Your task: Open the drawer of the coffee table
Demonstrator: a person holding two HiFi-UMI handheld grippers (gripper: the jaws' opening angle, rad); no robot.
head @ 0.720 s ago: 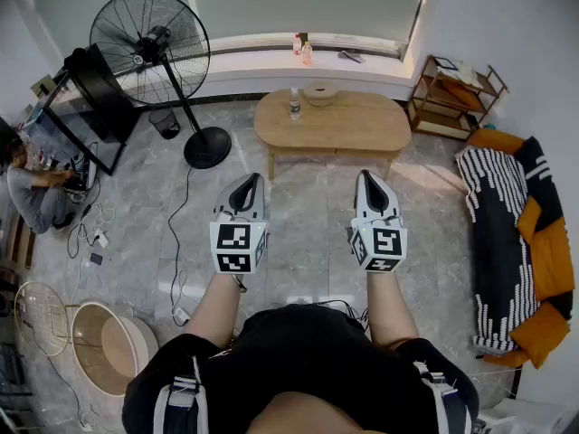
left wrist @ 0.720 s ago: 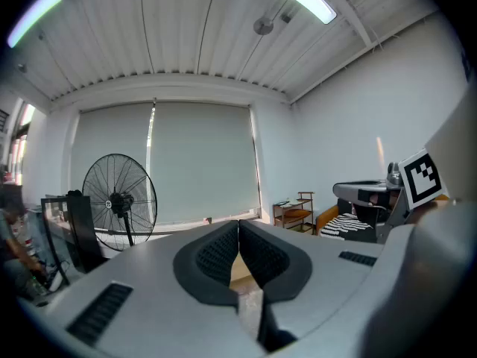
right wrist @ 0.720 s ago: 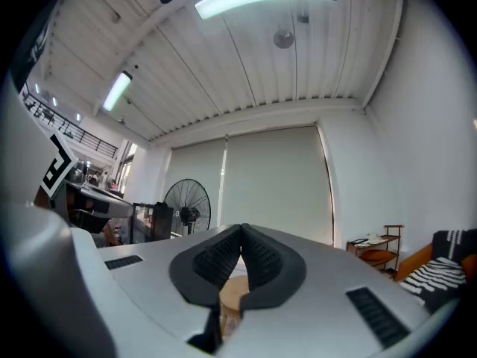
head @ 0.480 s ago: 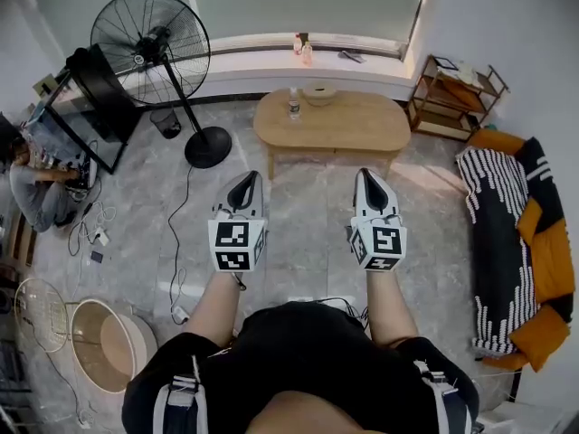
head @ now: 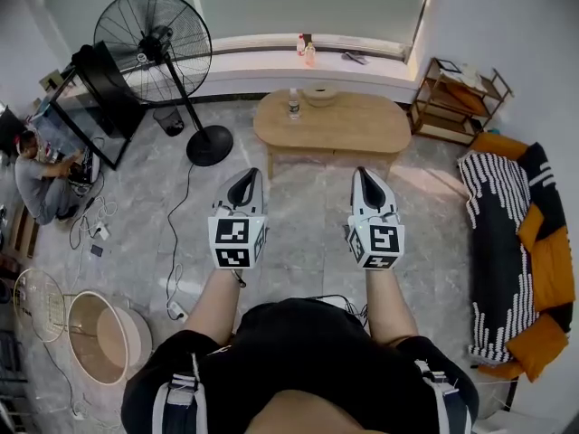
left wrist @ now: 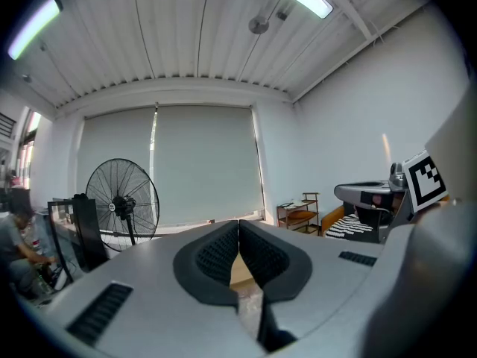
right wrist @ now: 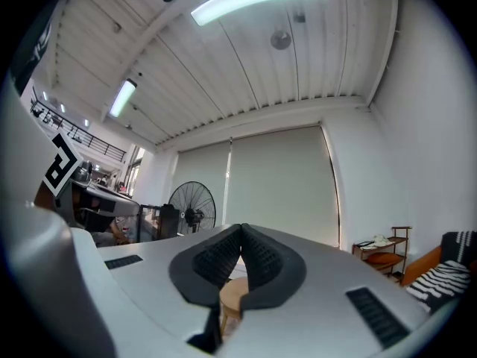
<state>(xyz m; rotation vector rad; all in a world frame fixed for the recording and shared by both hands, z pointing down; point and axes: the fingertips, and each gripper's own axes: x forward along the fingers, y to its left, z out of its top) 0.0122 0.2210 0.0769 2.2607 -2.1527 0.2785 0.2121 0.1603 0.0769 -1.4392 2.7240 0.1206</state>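
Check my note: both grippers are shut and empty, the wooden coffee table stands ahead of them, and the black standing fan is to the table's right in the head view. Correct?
One slip: the head view shows the black standing fan to the left of the coffee table, not its right. The left gripper and right gripper are indeed shut and empty.

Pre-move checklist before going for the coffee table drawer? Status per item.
1. Jaws of left gripper together, nothing held: ok.
2. Jaws of right gripper together, nothing held: ok.
3. Reach to coffee table: not ok, it stands well ahead across the floor.
4. Front or handle of the drawer spotted: cannot tell from here.
5. Floor cable off the straight path: ok, it lies to the left.
6. Upright bottle on the tabletop: ok.
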